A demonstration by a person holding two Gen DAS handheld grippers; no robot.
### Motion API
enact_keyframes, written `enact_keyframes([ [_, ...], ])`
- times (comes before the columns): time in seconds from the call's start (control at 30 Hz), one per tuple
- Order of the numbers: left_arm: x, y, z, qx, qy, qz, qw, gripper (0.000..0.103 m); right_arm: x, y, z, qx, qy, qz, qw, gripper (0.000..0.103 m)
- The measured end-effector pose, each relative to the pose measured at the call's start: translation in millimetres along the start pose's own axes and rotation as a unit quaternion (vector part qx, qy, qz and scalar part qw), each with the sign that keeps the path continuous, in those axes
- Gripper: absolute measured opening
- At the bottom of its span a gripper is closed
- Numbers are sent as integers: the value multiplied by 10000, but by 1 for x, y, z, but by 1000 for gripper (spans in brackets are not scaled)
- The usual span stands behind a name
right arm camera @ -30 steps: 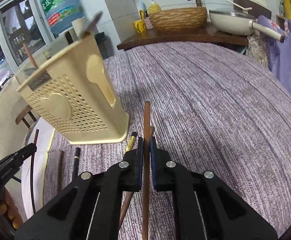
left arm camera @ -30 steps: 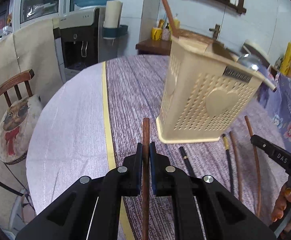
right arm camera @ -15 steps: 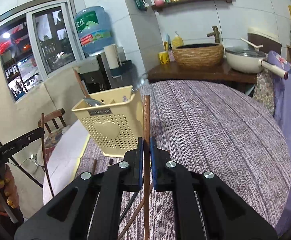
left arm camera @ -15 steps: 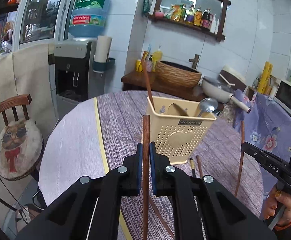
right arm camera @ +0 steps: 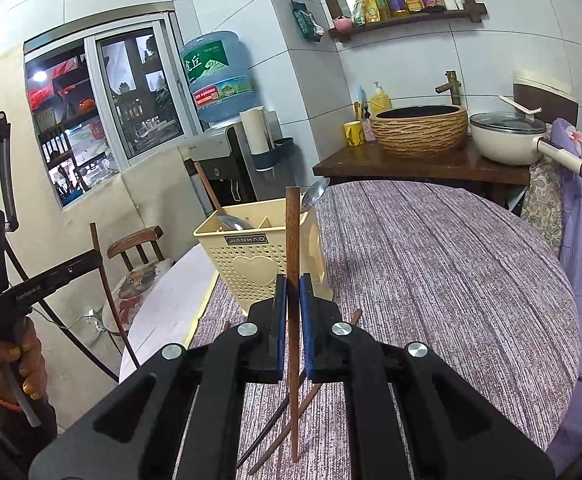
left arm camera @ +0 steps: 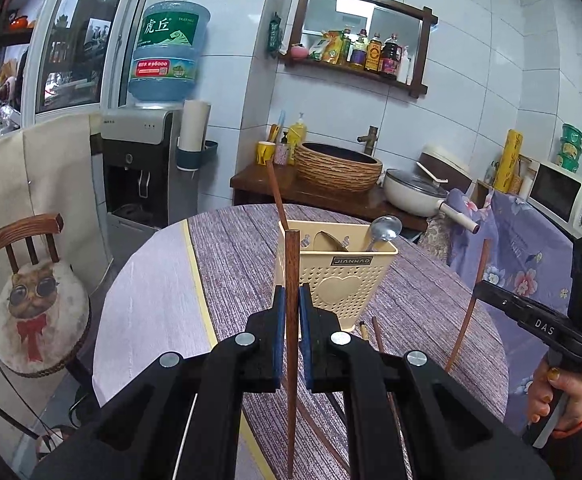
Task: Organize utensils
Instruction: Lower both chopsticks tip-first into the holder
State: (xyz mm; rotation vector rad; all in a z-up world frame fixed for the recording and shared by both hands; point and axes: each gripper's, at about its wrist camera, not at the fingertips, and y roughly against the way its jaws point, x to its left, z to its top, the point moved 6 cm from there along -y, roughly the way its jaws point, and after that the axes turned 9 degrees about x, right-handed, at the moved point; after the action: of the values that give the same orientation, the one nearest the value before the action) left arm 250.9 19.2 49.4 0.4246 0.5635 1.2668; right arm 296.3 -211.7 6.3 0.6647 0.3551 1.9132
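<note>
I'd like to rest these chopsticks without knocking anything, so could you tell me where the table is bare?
Bare: the purple cloth right of the cream utensil basket, and the pale strip left of the yellow tape. Crowded: loose chopsticks in front of the basket.

A home kitchen — tiled walls, a shelf of sauce bottles, a water dispenser, a microwave — and a lidded pan by the basin.

Upright brown chopstick, cream holder behind
</note>
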Motion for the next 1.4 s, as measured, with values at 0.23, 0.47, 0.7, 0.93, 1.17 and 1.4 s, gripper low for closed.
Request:
enact_keyframes([
  [0.23,1,11,3,-122,-48,21,9999,8,7,7,2,-60,86,28,9999,8],
  [0.47,2,18,13,-225,-16,-48,9997,8,11,12,15,-162,88,151,9997,8],
  [0.7,-1,26,43,-455,80,-218,9987,8,26,14,51,-371,241,263,9987,8],
  [0.93,-16,31,115,-850,112,-357,9957,8,45,16,117,-854,400,154,9954,8],
  [1.17,-20,27,180,-1657,209,223,9857,8,54,7,175,-1366,466,-178,9894,8],
  [1.4,-19,-10,181,-1672,377,323,9847,8,47,-29,175,-1450,452,-466,9873,8],
])
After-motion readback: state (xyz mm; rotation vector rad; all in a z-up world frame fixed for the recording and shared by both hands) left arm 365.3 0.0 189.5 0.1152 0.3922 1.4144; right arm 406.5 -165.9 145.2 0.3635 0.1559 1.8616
